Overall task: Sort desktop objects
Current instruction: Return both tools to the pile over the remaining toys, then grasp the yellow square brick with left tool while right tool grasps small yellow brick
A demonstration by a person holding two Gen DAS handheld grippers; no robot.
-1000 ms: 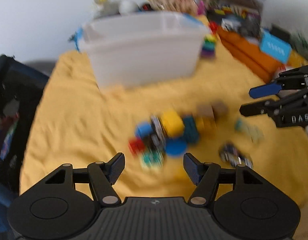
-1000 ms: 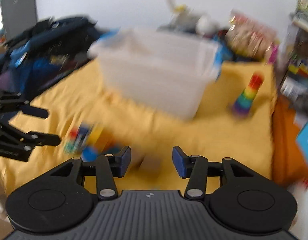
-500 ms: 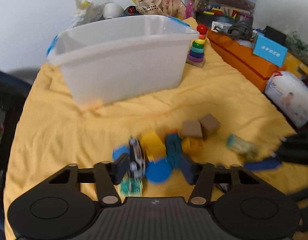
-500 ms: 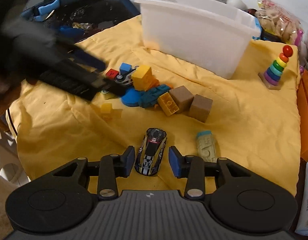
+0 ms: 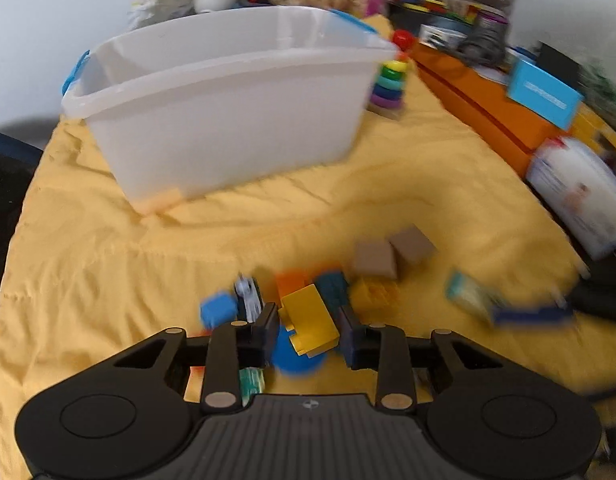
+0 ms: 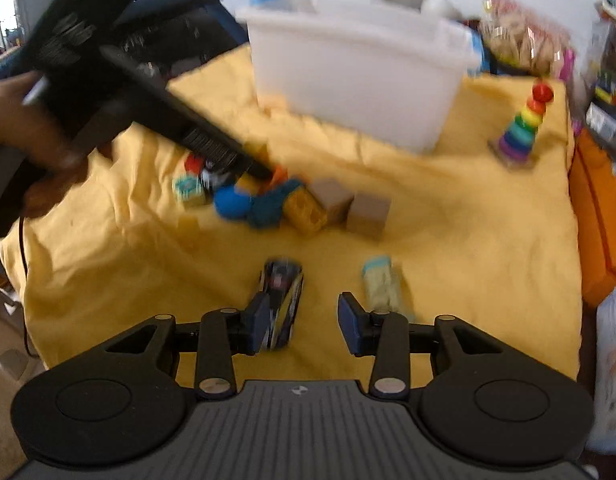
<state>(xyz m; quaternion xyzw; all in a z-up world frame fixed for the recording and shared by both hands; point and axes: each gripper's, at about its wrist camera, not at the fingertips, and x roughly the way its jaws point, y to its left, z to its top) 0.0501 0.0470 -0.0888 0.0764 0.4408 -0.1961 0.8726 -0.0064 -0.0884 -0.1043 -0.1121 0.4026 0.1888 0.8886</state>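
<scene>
1. The left gripper (image 5: 308, 330) is down in the toy pile near the middle of the desk, its jaws a moderate width apart on either side of a yellow building block (image 5: 310, 320). Whether the pads are already pressing on it I cannot tell; the picture is smeared.
2. The right gripper (image 6: 301, 324) hangs low toward the near edge of the desk, jaws open fairly wide and holding nothing. The toy car (image 6: 283, 304) lies just beside its left finger, more against that finger than centred in the gap.
3. A pale eraser-like piece with a teal end (image 6: 382, 284) lies just beyond the right finger, close to the car.
4. The white plastic bin (image 5: 228, 100) stands at the far side of the yellow cloth (image 5: 108, 260), well apart from the pile, and looks to be where things go.
5. Risks as I judge them: the yellow block touches a blue disc (image 5: 298, 354) and a teal piece (image 5: 332, 288), so a squeeze could drag or scatter neighbours.
6. With the car off-centre, closing the right gripper might push it sideways or roll it off instead of catching it.
7. Both tools work close together; they could knock each other.
</scene>
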